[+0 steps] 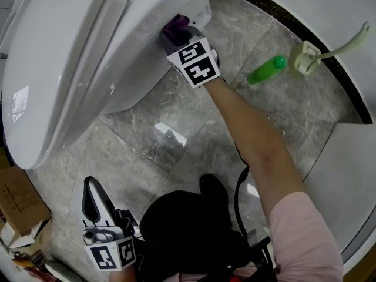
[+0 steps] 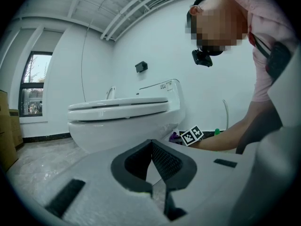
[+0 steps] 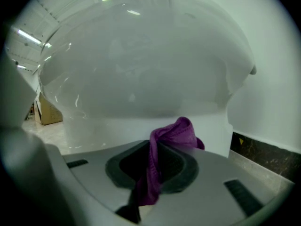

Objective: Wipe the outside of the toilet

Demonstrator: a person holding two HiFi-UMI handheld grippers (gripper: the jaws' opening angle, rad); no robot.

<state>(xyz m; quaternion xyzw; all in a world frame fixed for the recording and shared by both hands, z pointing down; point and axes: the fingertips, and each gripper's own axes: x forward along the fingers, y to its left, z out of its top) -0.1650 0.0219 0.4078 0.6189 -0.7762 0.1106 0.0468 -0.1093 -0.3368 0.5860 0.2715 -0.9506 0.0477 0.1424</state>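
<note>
The white toilet (image 1: 70,57) fills the upper left of the head view, lid down. My right gripper (image 1: 179,34) is shut on a purple cloth (image 1: 176,27) and holds it against the toilet's lower side near the base. In the right gripper view the purple cloth (image 3: 171,138) bunches out past the closed jaws, right up against the toilet bowl (image 3: 141,65). My left gripper (image 1: 94,201) hangs low at the bottom left, away from the toilet, shut with nothing in it. Its own view shows the left gripper (image 2: 151,147) with jaws together and the toilet (image 2: 124,114) beyond.
A green bottle (image 1: 265,69) lies on the marble floor to the right, beside a toilet brush (image 1: 311,54). A curved white shower base (image 1: 346,175) bounds the right side. Cardboard boxes (image 1: 17,207) sit at the left edge. The person's knee (image 1: 188,228) is below.
</note>
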